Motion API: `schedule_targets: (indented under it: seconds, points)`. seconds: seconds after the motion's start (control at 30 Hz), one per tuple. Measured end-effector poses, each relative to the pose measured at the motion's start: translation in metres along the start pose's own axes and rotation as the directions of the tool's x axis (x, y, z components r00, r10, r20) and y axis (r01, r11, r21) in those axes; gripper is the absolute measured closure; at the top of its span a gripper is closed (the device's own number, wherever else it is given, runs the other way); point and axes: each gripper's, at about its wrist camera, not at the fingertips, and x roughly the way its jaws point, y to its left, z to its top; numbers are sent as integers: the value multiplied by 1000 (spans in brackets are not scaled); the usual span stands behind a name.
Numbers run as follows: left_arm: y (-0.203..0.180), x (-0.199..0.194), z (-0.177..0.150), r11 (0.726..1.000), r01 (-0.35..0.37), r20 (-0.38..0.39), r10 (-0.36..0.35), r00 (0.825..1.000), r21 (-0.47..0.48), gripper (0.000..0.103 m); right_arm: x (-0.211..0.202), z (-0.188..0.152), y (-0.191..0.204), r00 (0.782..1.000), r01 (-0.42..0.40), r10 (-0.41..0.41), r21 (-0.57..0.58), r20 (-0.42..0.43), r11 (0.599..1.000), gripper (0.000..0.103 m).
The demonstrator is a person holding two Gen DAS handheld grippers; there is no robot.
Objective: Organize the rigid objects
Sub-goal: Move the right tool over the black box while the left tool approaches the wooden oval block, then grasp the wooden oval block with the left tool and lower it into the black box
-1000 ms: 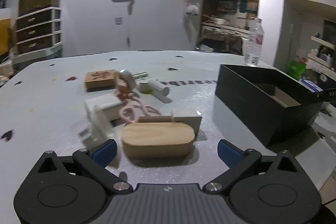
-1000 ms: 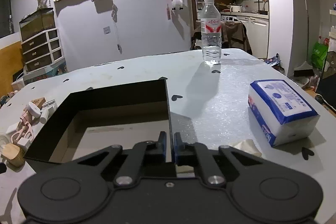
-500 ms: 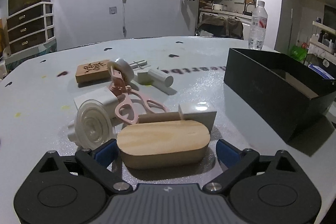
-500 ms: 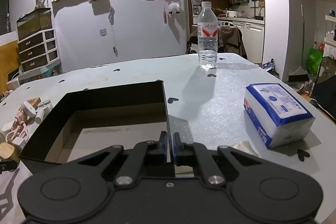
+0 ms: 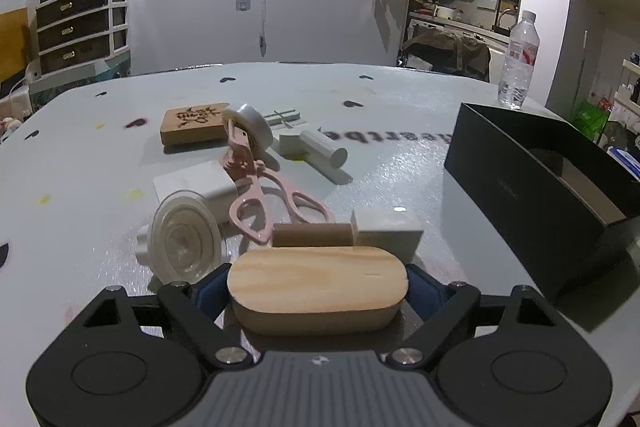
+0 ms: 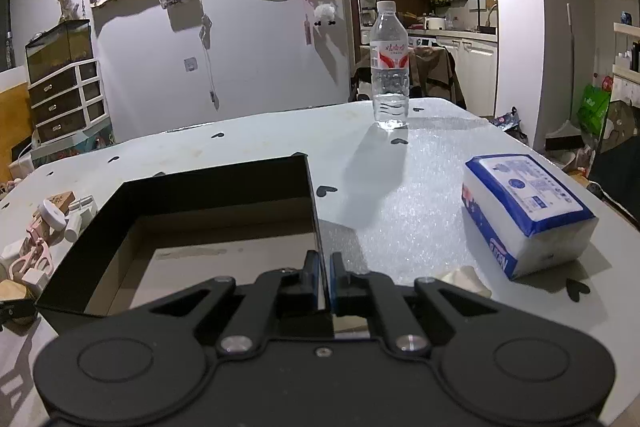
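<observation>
My left gripper has closed on an oval wooden block; its blue pads press both ends. Behind the block lie a wooden cylinder, a white cube, pink scissors, a clear suction disc, a white box, a tape roll, a white cylinder piece and an engraved wooden tile. My right gripper is shut on the right wall of the open black box, which also shows in the left wrist view.
A water bottle stands at the far side of the white table. A blue and white tissue pack lies right of the box. A crumpled scrap lies near my right gripper. Drawers stand beyond the table.
My left gripper moved forward around the oval wooden block and closed its jaws on it. The right gripper stayed shut on the box wall.
</observation>
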Motion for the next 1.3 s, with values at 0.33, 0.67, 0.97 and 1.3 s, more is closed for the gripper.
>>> schedule_targets:
  seconds: [0.33,0.67,0.97,1.3]
  points:
    - [4,-42,30,964,138,-7,-144,990,-226,14,-1,-2,8,1000,17,-17,-40,2,999,97]
    - [-88,-18,113,907,335,43,-336,941,-256,14,0,1,3,1000,-18,17,-49,-10,999,97]
    - [-179,74,141,888,367,-106,-408,907,-278,14,0,2,-5,998,-63,62,-52,-22,997,97]
    - [-204,137,138,926,255,-219,-319,922,-277,14,-1,3,-8,995,-92,89,-89,-38,992,97]
